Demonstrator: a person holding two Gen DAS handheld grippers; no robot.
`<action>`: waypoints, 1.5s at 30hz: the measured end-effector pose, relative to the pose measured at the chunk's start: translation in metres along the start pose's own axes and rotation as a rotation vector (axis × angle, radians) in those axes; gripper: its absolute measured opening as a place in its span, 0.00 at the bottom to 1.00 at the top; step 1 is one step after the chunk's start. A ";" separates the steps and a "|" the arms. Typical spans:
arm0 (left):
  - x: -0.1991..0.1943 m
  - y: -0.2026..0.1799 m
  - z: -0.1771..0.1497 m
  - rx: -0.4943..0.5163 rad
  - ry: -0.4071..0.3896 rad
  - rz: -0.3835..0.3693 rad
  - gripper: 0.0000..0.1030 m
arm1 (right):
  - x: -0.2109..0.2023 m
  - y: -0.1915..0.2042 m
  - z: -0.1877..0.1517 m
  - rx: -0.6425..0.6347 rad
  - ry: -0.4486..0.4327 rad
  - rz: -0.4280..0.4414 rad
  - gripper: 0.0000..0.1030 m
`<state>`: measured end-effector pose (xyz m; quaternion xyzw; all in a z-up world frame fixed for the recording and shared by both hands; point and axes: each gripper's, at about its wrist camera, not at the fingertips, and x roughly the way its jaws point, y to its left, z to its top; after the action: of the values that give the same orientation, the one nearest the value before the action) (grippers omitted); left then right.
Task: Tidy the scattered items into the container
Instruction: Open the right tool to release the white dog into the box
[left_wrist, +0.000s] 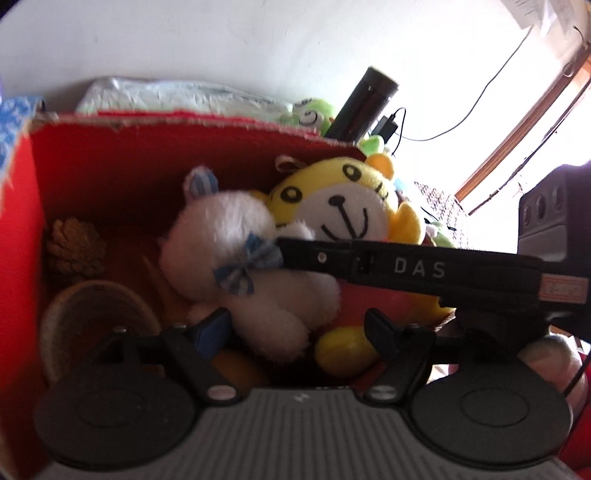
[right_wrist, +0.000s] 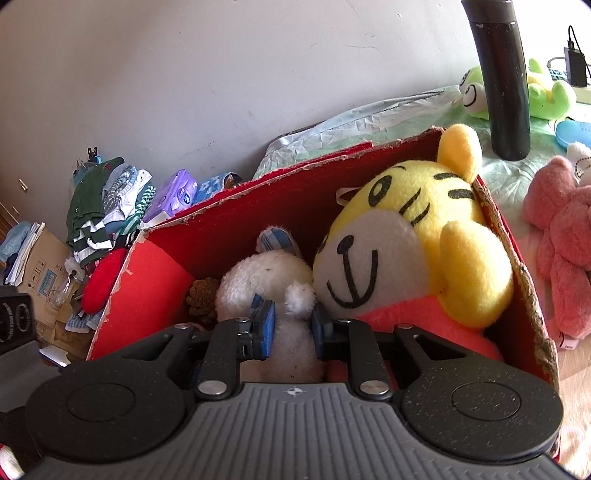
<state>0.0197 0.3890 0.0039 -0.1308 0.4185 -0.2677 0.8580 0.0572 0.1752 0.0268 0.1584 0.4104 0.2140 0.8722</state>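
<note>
1. Red cardboard box (right_wrist: 236, 221): the container, open-topped, with torn edges. Both my grippers reach into it.
2. White plush bear (right_wrist: 269, 277): inside the box, blue checked bow at its neck, lying against the yellow toy.
3. Yellow tiger plush (right_wrist: 417, 236): inside the box at its right wall, head leaning on the rim, salmon-pink body below.
4. Pine cone (left_wrist: 75, 245): on the box floor by the left wall, behind a round woven basket (left_wrist: 55, 317).
5. My right gripper (right_wrist: 293, 325): jaws drawn close, blue pads pinching the white bear's body under its raised paw.
6. My left gripper (left_wrist: 295, 325): jaws apart, one on each side of the bear's lower body; I cannot tell whether the pads touch it.
7. Outside the box: pink plush (right_wrist: 561, 236), green frog plush (right_wrist: 546, 92) and a black flask (right_wrist: 506, 85) standing upright on the cloth-covered surface.
</note>
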 end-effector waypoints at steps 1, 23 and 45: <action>-0.004 0.000 -0.001 0.007 -0.012 0.001 0.75 | -0.001 0.000 0.000 0.007 0.003 0.004 0.21; 0.009 -0.002 0.016 -0.023 -0.007 0.075 0.85 | -0.021 -0.012 0.001 0.074 -0.051 0.115 0.23; 0.021 -0.020 0.025 0.117 0.042 0.137 0.81 | -0.010 -0.022 -0.001 -0.021 -0.111 0.055 0.16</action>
<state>0.0426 0.3605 0.0146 -0.0460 0.4279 -0.2351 0.8715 0.0566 0.1512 0.0227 0.1721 0.3544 0.2330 0.8891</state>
